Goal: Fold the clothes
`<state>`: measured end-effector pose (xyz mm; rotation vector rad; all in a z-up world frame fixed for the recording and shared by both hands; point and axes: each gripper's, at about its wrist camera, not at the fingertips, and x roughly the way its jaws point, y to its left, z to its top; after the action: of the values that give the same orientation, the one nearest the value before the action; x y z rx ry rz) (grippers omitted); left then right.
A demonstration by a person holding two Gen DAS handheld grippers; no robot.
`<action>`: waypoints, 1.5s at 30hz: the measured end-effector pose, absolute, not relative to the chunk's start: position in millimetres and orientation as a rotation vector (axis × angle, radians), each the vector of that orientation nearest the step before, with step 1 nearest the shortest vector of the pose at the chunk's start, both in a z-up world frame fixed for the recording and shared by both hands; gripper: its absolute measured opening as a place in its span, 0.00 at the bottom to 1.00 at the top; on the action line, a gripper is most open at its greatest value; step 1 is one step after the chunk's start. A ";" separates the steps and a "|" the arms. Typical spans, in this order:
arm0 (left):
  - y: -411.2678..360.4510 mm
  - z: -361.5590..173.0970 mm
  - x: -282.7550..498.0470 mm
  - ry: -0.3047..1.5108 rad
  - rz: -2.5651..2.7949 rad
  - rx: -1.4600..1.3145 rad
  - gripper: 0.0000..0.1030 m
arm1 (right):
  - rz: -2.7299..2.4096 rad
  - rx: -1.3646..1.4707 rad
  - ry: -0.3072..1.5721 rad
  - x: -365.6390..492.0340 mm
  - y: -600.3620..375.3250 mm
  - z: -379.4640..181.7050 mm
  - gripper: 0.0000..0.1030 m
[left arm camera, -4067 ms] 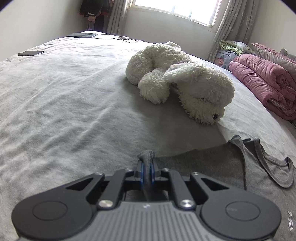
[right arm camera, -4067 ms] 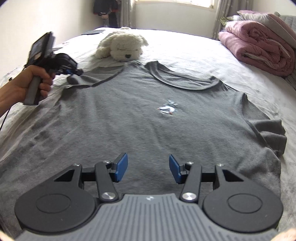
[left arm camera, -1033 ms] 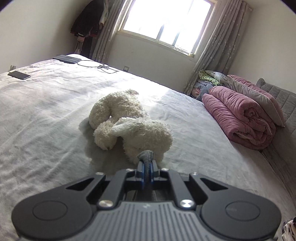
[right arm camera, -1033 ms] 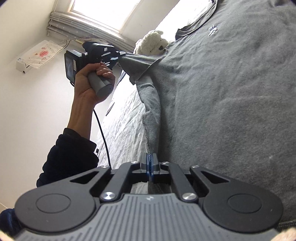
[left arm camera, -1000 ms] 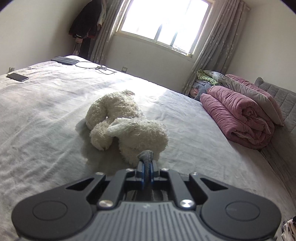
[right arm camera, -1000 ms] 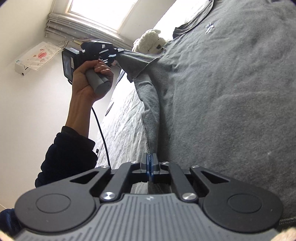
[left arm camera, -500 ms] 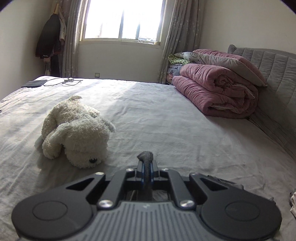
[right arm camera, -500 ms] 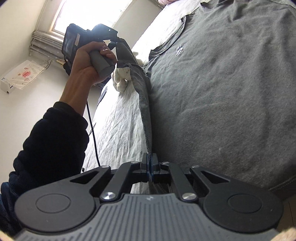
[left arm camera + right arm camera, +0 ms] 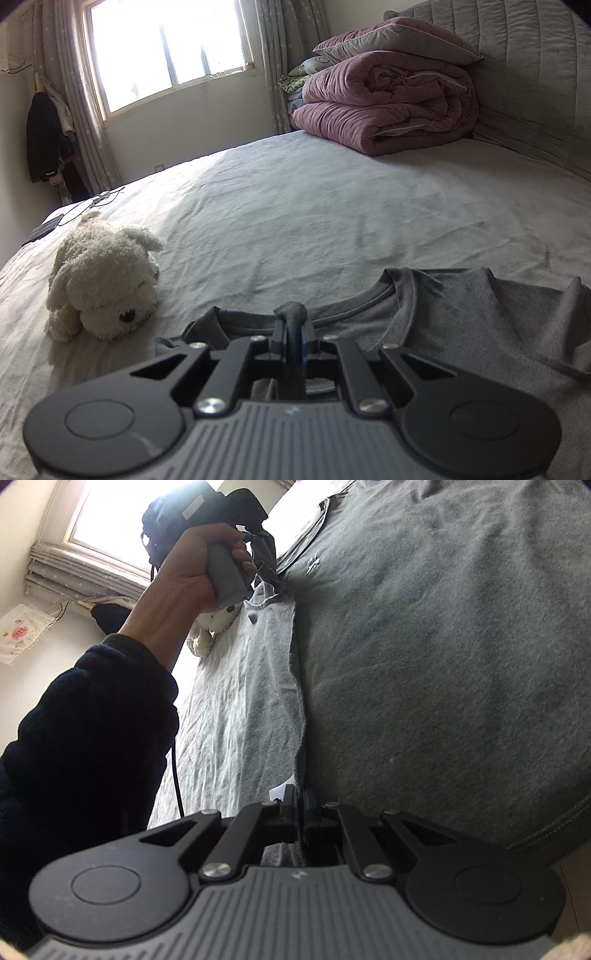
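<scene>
Both tongs — left (image 9: 294, 334), right (image 9: 300, 812) — clamped on the grey T-shirt's (image 9: 443, 646) edge.

The grey cotton T-shirt (image 9: 480, 332) lay on the pale bedsheet (image 9: 314, 206), collar toward the window (image 9: 166, 51). The white plush dog (image 9: 101, 280) lay left of the collar. The folded pink quilt (image 9: 384, 107) sat behind, against the padded headboard (image 9: 535, 74), a pillow (image 9: 395, 37) on it.
</scene>
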<state>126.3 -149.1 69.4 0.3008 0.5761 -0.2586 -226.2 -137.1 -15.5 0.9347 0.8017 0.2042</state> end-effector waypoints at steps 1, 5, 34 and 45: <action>-150.2 67.7 124.3 0.582 -0.279 0.313 0.13 | 0.202 0.930 0.808 -225.9 -136.4 -16.0 0.06; -141.1 76.5 117.2 0.565 -0.315 0.334 0.46 | 0.198 0.936 0.819 -225.4 -139.4 -16.7 0.06; 48.0 59.3 -30.7 0.855 -0.190 -0.033 0.46 | 0.198 0.593 0.879 -196.7 -138.2 10.4 0.13; 53.9 46.4 -21.6 0.876 -0.131 -0.060 0.48 | 0.150 0.579 0.885 -147.7 -190.0 51.9 0.17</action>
<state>-21.6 53.9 46.4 -0.0597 0.8762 -0.1310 -147.7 -190.0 51.9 0.5793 0.8846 0.1502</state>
